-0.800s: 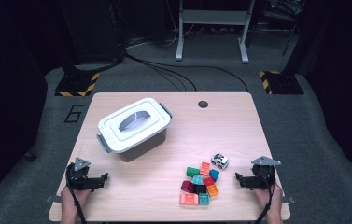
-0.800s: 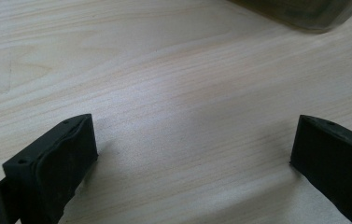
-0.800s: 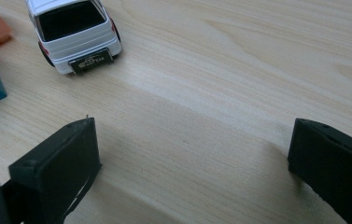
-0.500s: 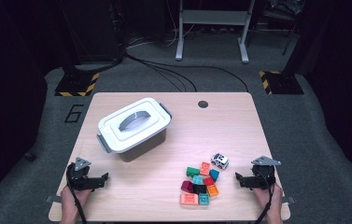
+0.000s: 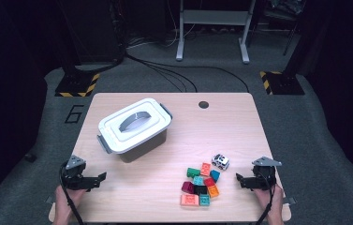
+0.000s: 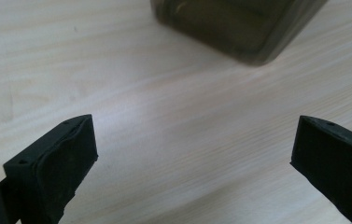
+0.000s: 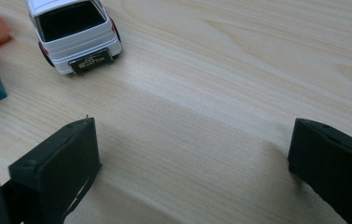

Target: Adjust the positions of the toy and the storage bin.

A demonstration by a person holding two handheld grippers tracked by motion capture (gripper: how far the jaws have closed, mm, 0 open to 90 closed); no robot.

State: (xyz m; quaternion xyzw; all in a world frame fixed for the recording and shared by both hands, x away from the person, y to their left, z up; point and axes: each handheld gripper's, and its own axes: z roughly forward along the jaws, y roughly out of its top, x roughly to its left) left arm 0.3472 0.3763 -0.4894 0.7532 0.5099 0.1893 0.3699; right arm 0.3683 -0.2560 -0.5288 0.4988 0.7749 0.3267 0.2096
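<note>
Left gripper [image 5: 100,178]: held in a hand at the near left corner of the worktop [image 5: 230,126], jaws wide apart with bare wood between them, pointing toward the middle

Right gripper [image 5: 239,180]: held in a hand at the near right corner, jaws likewise wide apart and holding nothing, pointing left toward the blocks

Building blocks [image 5: 199,183]: a loose cluster on the near right part of the worktop, just left of the right gripper; pink, teal, orange, red, dark red, black, green and blue pieces, several touching one another

Toy car [image 5: 220,161]: white, small, standing on its wheels at the far right edge of the cluster, just beside an orange block; in the right gripper view its rear end [image 7: 73,32] faces the jaws, near but apart from them

Storage box [image 5: 134,129]: grey, with a white lid and a grey handle on top, lid on, standing on the left half of the worktop beyond the left gripper, well apart from the blocks

Floor beyond: grey carpet, black cables, a metal stand
</note>
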